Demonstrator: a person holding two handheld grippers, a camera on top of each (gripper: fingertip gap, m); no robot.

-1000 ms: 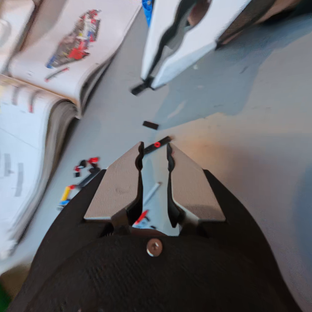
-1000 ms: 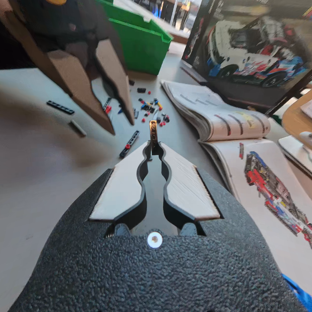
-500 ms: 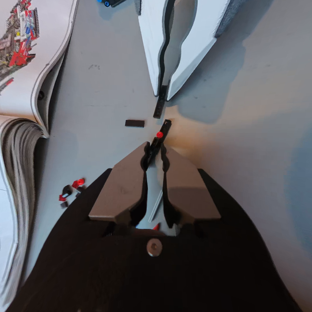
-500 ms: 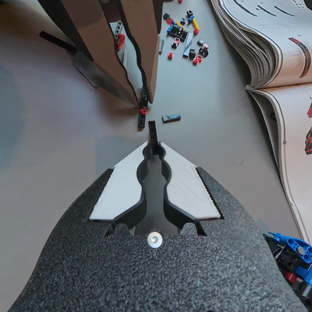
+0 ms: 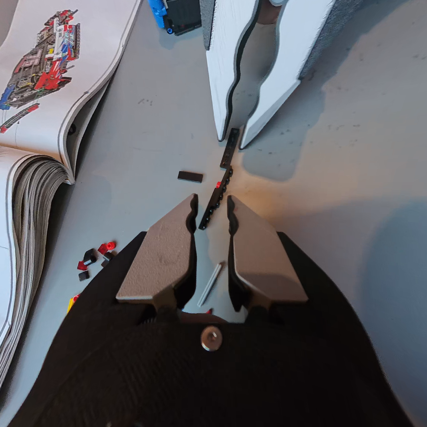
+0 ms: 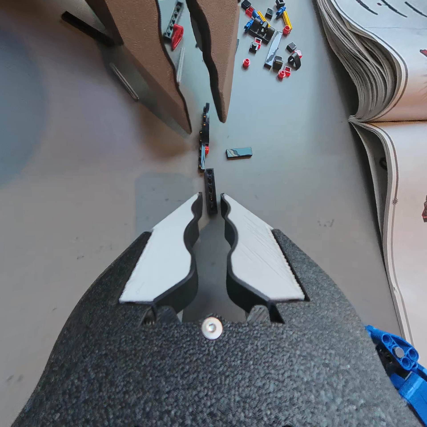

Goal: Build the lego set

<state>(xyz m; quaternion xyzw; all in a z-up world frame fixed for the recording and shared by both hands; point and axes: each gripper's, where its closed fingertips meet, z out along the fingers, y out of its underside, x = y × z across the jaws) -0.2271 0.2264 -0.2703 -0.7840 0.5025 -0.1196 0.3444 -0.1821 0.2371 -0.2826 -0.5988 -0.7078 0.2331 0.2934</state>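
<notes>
The grey table [image 5: 150, 97] carries almost the whole set as loose parts, so the build seems to be at an early stage. An open instruction book [image 5: 57, 57] lies at one side of the table and shows a picture of the finished car, and only a small blue and black assembly [image 5: 175, 16] at the table edge looks already put together. The left gripper [image 5: 212, 199] has its fingers spread, and a long black beam with a red pin [image 5: 217, 198] lies on the table between the tips, apparently not clamped. The right gripper [image 6: 210, 196] also has its fingers a little apart, with a short black beam [image 6: 210, 187] standing between them; I cannot tell if they touch it or not. The two beams are nearly end to end, just beside each other, so I judge that the step in hand is to bring these two together. A flat black tile [image 6: 238, 153] lies near them, a thin grey axle [image 5: 211, 283] lies under the left gripper, and a heap of small red, black, blue and yellow pieces [image 6: 270, 39] waits farther away, untouched.
</notes>
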